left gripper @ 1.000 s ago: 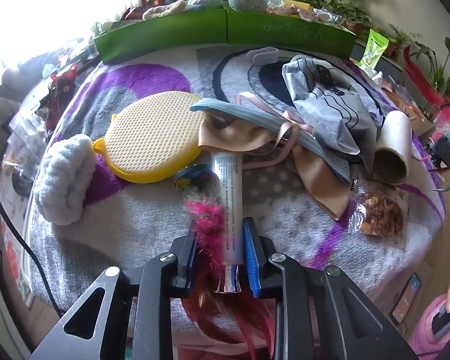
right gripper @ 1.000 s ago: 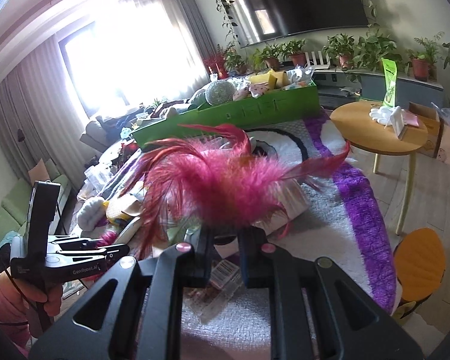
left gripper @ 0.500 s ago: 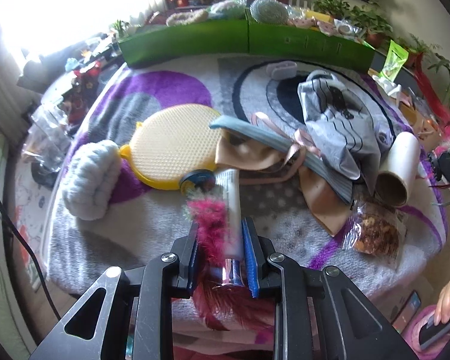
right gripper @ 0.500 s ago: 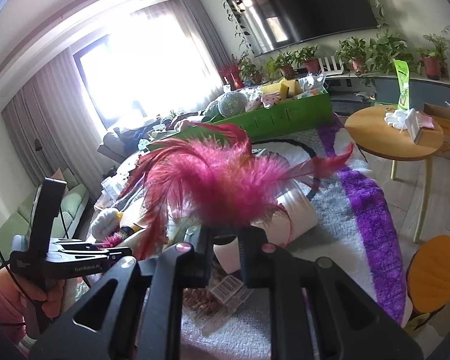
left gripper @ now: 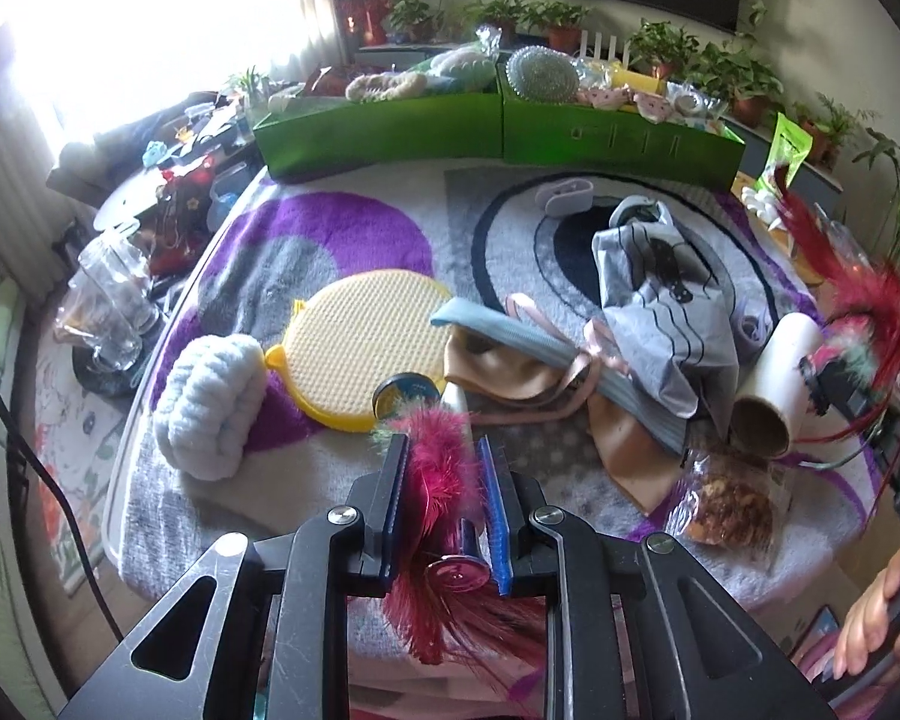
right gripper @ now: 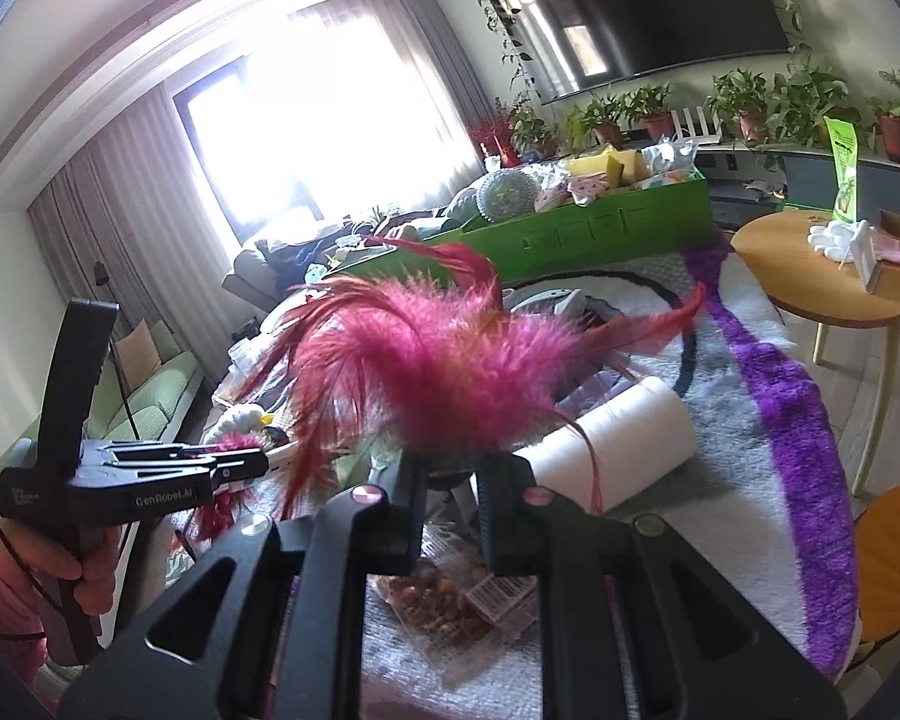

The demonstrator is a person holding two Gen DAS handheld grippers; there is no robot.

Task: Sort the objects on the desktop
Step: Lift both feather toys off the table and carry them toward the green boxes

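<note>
My left gripper [left gripper: 444, 450] is shut on a white tube [left gripper: 459, 546] with a crimped metallic end, and a pink feather [left gripper: 441, 456] is caught between its jaws too. It holds them above the near edge of the rug-covered table [left gripper: 342, 240]. My right gripper [right gripper: 450, 465] is shut on a pink feather toy [right gripper: 432, 360], held up at the table's right side; it also shows in the left wrist view [left gripper: 858, 324]. The left gripper shows in the right wrist view [right gripper: 234, 468].
On the table lie a yellow mesh pad [left gripper: 360, 348], a fluffy white band [left gripper: 210, 408], beige and grey cloths [left gripper: 660, 294], a cardboard roll [left gripper: 774, 384] and a snack bag [left gripper: 726, 510]. Two green bins [left gripper: 498, 132] stand at the back. A round wooden table [right gripper: 810, 276] stands right.
My left gripper has risen and pulled back with the tube, lifting it off the table. The right gripper stays up with the feather toy.
</note>
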